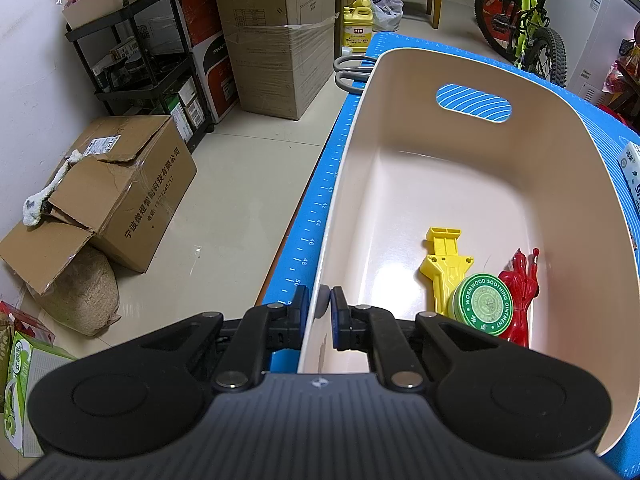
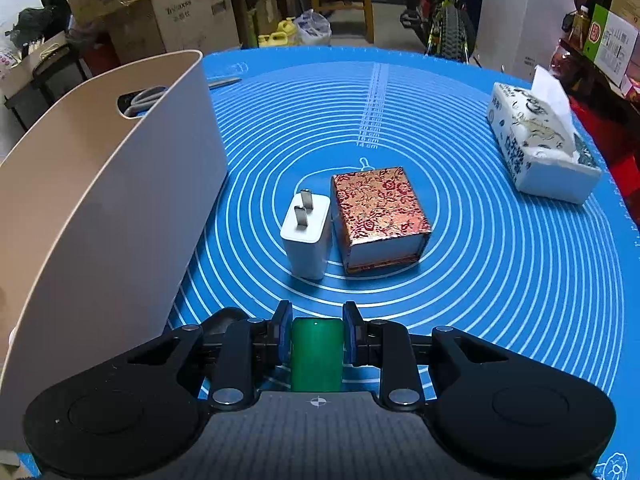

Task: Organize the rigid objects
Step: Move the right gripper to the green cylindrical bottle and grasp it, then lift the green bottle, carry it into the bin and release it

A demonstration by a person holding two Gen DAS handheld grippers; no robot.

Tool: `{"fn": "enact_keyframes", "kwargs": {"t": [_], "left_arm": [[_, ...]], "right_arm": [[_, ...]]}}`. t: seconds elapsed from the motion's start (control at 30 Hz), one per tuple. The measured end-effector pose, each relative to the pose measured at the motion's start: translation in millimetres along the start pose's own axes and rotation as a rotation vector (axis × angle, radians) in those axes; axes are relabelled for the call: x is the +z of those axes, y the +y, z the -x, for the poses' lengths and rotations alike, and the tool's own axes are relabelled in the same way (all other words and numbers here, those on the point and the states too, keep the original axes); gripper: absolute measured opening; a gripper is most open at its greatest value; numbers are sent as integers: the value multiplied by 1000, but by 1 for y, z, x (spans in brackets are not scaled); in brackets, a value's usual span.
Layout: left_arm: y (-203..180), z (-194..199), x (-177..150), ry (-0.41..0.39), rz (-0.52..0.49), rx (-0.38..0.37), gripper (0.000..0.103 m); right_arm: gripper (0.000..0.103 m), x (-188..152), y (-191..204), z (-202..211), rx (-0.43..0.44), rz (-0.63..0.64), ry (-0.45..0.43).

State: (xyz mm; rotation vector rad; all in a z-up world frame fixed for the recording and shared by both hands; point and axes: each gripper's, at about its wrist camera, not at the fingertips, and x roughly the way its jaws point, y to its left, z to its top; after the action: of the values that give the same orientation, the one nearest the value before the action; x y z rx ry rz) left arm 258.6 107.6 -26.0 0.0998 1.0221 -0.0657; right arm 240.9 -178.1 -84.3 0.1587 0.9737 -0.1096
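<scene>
My left gripper [image 1: 319,304] is shut on the near left rim of a beige plastic bin [image 1: 460,184]. Inside the bin lie a yellow plastic toy [image 1: 444,268], a round green ointment tin [image 1: 485,304] and a red figure [image 1: 520,296]. My right gripper [image 2: 316,320] is shut on a green cylindrical object [image 2: 316,354] just above the blue mat [image 2: 500,264]. Ahead of it on the mat stand a white plug charger [image 2: 306,236] and a red-and-gold patterned box [image 2: 378,218], side by side. The bin [image 2: 100,200] stands to the left of them.
A tissue pack [image 2: 540,148] lies at the mat's right side. Grey-handled scissors [image 1: 352,70] lie behind the bin at the mat's far left corner. Cardboard boxes [image 1: 132,192], a black shelf cart [image 1: 140,72] and a bicycle [image 1: 528,28] stand on the floor around the table.
</scene>
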Motion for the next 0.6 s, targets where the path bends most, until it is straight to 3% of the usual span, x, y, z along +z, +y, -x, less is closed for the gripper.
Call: {"fn": "enact_keyframes", "kwargs": {"t": [0.2,0.53,0.6], "left_arm": [[0,0,0,0,-1,1,14],[1,0,0,1,0,-1,14],[1,0,0,1,-1,0,14]], "right_arm": [[35,-8,1,10,-9,22,-34],[35,-20,5,-4,-58,56,-8],[44,-24,4,-4,-67,56,-8]]}}
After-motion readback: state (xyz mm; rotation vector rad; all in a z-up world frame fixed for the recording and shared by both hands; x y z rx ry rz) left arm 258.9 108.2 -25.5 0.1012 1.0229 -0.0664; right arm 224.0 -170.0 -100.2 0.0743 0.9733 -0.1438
